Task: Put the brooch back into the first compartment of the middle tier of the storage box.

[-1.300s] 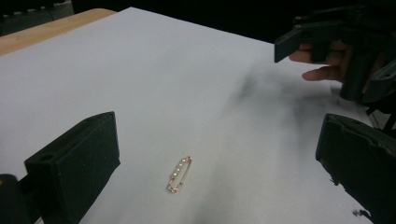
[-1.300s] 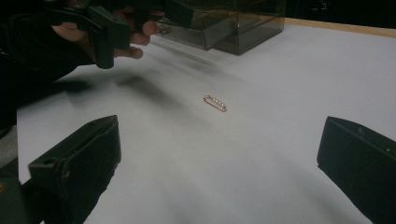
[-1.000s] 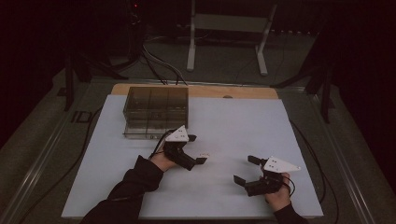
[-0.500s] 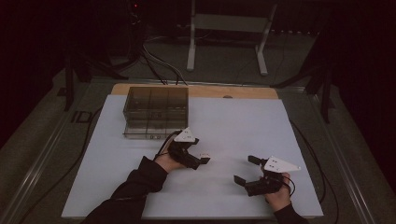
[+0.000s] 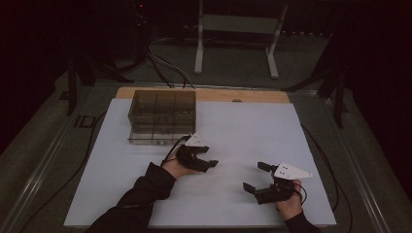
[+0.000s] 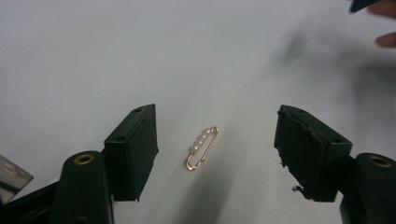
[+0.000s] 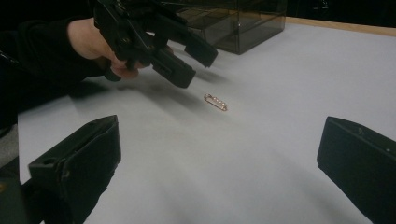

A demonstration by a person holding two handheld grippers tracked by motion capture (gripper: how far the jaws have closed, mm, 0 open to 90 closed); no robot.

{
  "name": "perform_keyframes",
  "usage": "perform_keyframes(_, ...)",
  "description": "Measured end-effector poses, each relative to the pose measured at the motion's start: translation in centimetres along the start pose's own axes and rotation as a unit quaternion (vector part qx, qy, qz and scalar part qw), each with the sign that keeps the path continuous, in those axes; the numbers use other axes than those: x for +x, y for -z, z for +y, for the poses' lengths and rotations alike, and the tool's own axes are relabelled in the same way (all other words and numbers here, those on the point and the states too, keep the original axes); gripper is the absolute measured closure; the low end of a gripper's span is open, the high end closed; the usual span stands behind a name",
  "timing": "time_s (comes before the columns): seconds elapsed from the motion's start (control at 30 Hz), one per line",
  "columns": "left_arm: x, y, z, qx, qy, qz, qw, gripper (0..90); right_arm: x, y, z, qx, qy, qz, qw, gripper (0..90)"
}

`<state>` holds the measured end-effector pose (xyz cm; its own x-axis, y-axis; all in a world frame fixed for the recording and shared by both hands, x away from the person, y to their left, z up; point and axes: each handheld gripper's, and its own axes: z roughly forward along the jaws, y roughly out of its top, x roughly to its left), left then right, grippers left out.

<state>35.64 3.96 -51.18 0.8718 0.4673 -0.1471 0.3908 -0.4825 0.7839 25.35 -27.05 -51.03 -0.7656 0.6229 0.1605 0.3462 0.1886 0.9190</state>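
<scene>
The left gripper [image 5: 210, 164] hangs low over the white table [image 5: 311, 145] with its jaws spread wide and nothing between them. In the left gripper view a small rose-gold pin [image 6: 201, 148], set with a row of pale beads, lies flat on the sheet midway between the two black jaws, touching neither. The right gripper view shows the same pin [image 7: 215, 101] lying just beyond the tips of the left gripper [image 7: 194, 65], which slants down toward it from the left.

The right gripper [image 5: 255, 176] sits nearer the person and farther right, well apart from the pin. Its jaws are also wide open and hold nothing; it appears to be resting or waiting rather than working.

Behind the left gripper, at the far left of the sheet, stands a smoky clear organiser box [image 5: 162, 115] divided into compartments. Whether anything lies in them cannot be told from these pictures.

As for progress, the work looks to be at its start: the pin has not been gripped or lifted, and the left gripper is lined up around it but not yet closed. What seems left is closing on the pin, raising it, and probably carrying it to the box, though that destination is only a guess.
</scene>
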Motion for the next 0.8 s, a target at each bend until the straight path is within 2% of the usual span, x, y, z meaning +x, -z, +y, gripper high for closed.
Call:
perform_keyframes(0.3,0.0,-0.5,0.0,0.016,-0.005,0.002,0.9999,51.1,0.0,0.0,0.0,0.001,0.000,0.000,1.0000,0.0)
perform_keyframes(0.6,-0.1,-1.3,-0.3,0.036,-0.012,0.004,0.9993,62.0,0.0,0.0,0.0,0.001,0.000,0.000,1.0000,0.0)
perform_keyframes(0.8,-0.2,-1.6,-0.5,0.043,-0.036,0.010,0.9984,66.5,0.0,0.0,0.0,0.001,0.000,0.001,1.0000,0.0)
